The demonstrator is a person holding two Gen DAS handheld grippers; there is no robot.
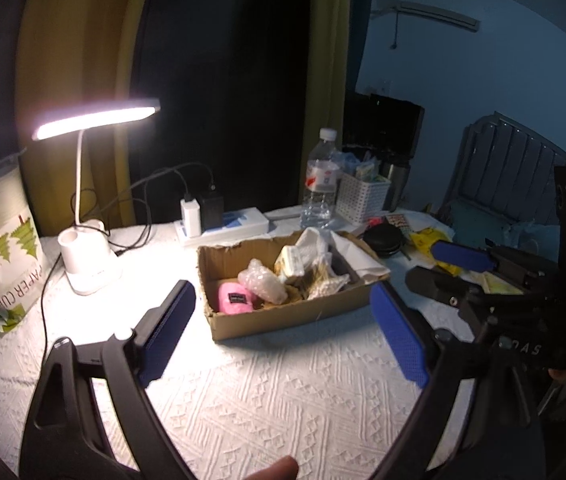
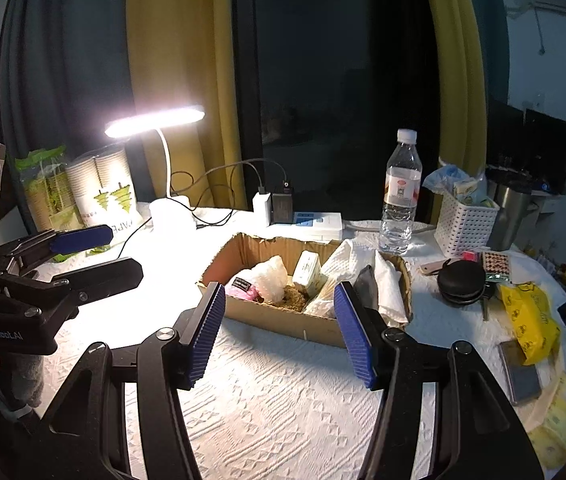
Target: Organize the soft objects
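Box contents: pink plush [image 1: 235, 298], bubble wrap [image 1: 263, 282], white cloths [image 2: 387, 284], all inside cardboard box [image 1: 283, 322]
Box position: on white quilted cover [image 1: 263, 392], between lamp base and black round case [image 2: 461, 282]
Left gripper [image 1: 283, 330]: jaws wide apart, nothing between them, short of box
Right gripper [image 2: 279, 330]: jaws apart, empty, before box's near wall
Surroundings: lit desk lamp [image 1: 95, 118], water bottle [image 2: 401, 192], white basket [image 2: 465, 226]
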